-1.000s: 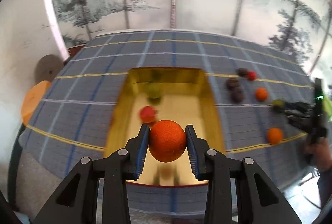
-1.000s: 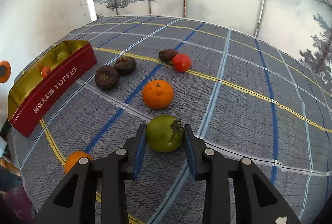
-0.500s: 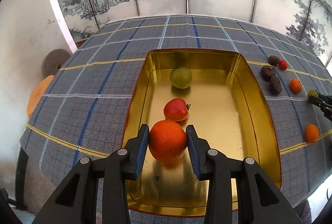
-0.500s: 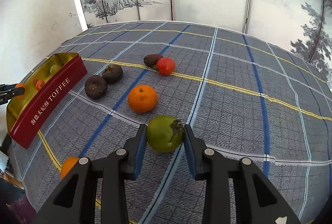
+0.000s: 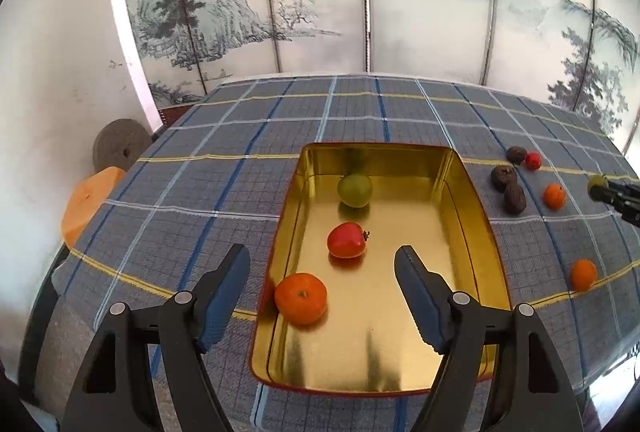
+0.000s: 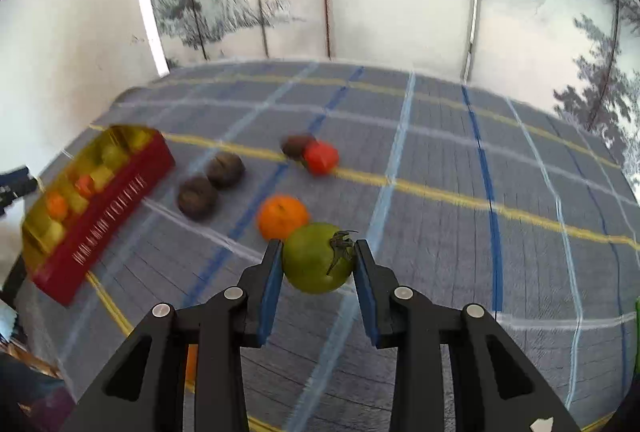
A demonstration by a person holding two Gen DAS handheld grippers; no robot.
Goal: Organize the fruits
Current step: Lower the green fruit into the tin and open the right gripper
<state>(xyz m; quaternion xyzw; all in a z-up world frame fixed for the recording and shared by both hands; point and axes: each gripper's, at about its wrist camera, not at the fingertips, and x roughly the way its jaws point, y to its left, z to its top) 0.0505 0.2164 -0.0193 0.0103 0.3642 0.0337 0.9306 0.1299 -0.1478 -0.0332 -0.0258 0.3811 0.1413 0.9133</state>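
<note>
My left gripper [image 5: 322, 288] is open above the near end of the gold tin [image 5: 476, 216]. An orange [image 5: 301, 298] lies in the tin between the fingers, nearer the left one. A red tomato [image 5: 346, 240] and a green fruit [image 5: 354, 190] lie farther in. My right gripper [image 6: 316, 268] is shut on a green tomato [image 6: 318, 258], lifted above the cloth. It shows far right in the left wrist view [image 5: 612, 191]. The tin [image 6: 104, 199] is at left in the right wrist view.
On the plaid cloth right of the tin lie three dark fruits [image 5: 514, 197], a small red tomato [image 5: 533, 160] and two oranges [image 5: 554, 195] [image 5: 583, 274]. In the right wrist view an orange [image 6: 282, 216] sits just behind the held tomato. A painted screen stands behind the table.
My left gripper opened and let the orange go into the tin. My right gripper lifted the green tomato and swung, blurring the view.
</note>
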